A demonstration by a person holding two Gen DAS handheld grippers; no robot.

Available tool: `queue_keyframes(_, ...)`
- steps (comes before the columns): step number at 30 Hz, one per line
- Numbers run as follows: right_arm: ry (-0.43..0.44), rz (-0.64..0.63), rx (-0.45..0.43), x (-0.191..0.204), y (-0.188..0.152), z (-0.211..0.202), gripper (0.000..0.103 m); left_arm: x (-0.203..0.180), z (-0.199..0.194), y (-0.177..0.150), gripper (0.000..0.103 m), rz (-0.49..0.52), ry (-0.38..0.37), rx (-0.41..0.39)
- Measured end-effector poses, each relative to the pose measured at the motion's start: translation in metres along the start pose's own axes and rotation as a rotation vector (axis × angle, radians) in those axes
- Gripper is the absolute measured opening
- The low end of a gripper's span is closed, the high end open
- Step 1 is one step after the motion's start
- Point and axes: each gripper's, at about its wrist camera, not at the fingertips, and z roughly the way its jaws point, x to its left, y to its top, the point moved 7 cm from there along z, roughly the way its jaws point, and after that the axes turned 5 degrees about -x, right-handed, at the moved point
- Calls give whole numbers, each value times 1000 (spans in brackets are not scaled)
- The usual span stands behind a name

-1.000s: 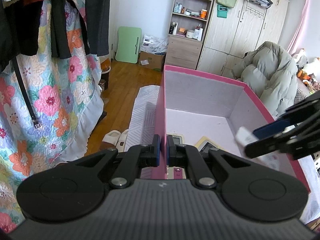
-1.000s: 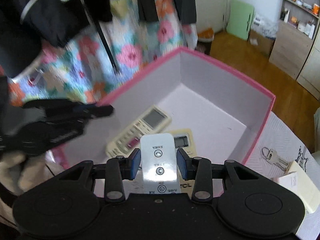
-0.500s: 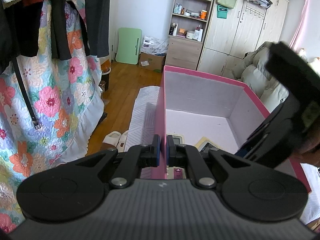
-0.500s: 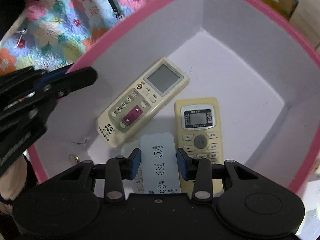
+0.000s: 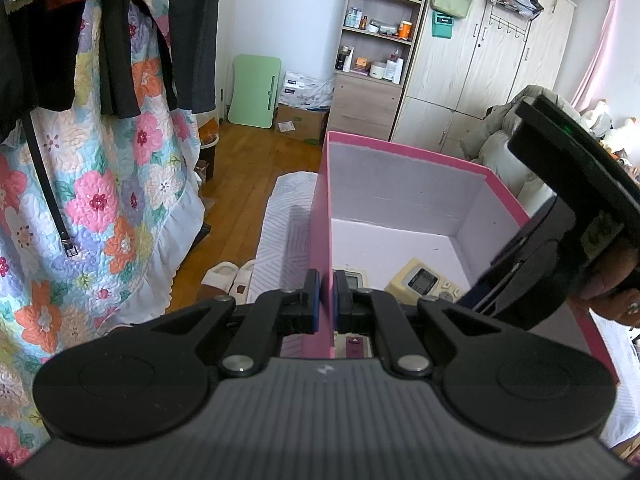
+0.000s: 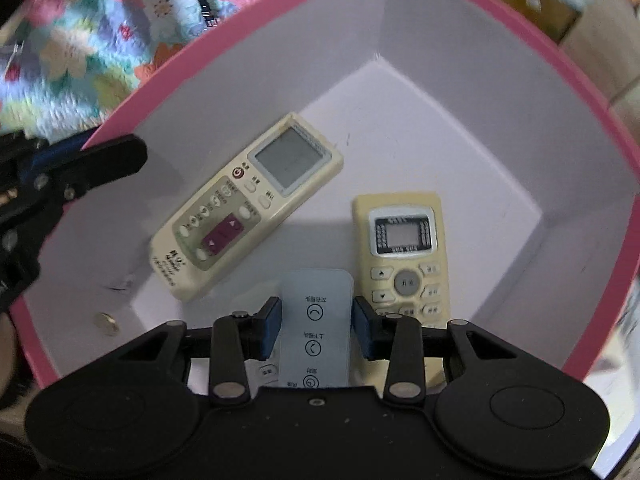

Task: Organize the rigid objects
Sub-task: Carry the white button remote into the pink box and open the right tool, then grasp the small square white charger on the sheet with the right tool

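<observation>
Task's thing = slim white remote (image 6: 316,328), flat, pale blue-white face w/ 3 round line-icon buttons in a column down its middle, each w/ tiny print beside it; rounded corners at the far end. Right gripper (image 6: 317,326) has it between its blue pads, 1 pad on each long edge, jaws part-open to about the remote's width, clamped on it; near end runs back under the gripper body. It hangs inside the pink box (image 6: 472,8), low over the lilac floor, just above 2 remotes lying there: a big cream remote (image 6: 248,208) w/ grey screen + maroon arrow key, lying diagonal, and a shorter yellowish remote (image 6: 402,252) to its right, roughly parallel to the held one. Held remote's long axis runs along the gripper's fingers, free end pointing away from the camera toward the box's far corner; face up to the camera. Small round gold stud (image 6: 105,322) shows on the near inner wall. Left gripper (image 5: 323,304) is pinched tight on the box's pink side wall, pads either side of the rim. In left wrist view the right gripper's body sits at the box's right side w/ a bit of the person's hand (image 5: 616,296) behind it.
</observation>
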Motion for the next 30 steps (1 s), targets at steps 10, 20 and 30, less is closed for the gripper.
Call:
queue_keyframes(10,-33,-133,-189,14,-7,-34,44,0,0,-1,5,-5,-4,1)
queue_keyframes(20,-180,58,-537,-59,-73,-168,68,2,0,-1,5,-5,-3,1)
queue_keyframes(30,-165,444,-459,-146,-160,-122,68,5,-1,-1,5,-6,4,2)
